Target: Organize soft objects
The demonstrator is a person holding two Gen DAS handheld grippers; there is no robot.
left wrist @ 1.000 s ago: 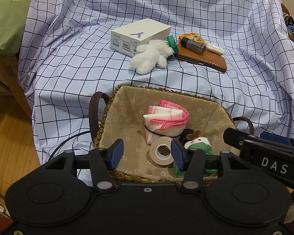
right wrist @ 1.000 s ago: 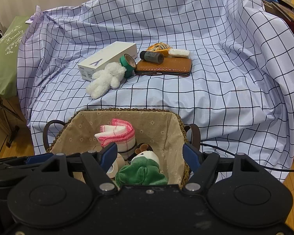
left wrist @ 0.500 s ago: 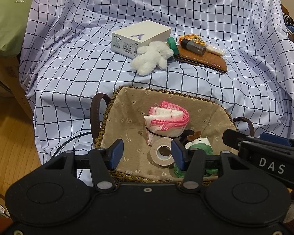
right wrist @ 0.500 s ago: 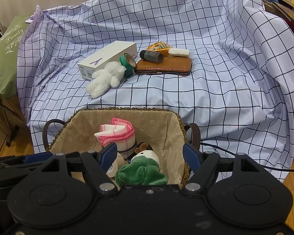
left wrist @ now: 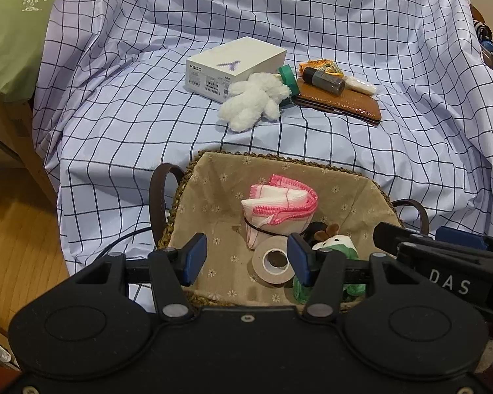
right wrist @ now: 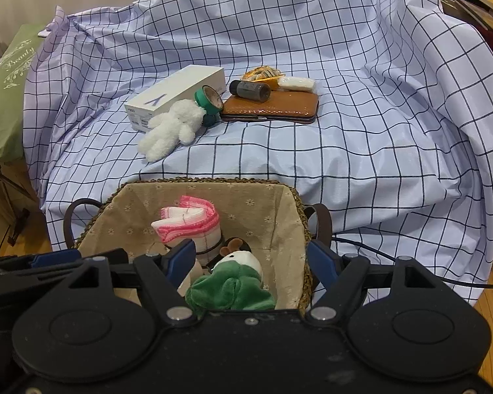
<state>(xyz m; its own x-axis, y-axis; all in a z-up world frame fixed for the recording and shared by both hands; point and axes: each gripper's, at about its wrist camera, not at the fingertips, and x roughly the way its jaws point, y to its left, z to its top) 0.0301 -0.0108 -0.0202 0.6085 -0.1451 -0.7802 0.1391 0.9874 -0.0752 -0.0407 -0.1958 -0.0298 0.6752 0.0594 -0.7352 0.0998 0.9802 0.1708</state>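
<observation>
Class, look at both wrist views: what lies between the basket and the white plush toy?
Only bare checked cloth separates the basket from the white plush toy; both views show it.

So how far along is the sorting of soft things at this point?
Partly done. The pink-and-white cloth and the green plush toy already lie in the basket, beside a tape roll. Nothing is in hand: the left hand-held gripper and right hand-held gripper are both open above the basket. The white plush toy is left on the checked sheet.
</observation>
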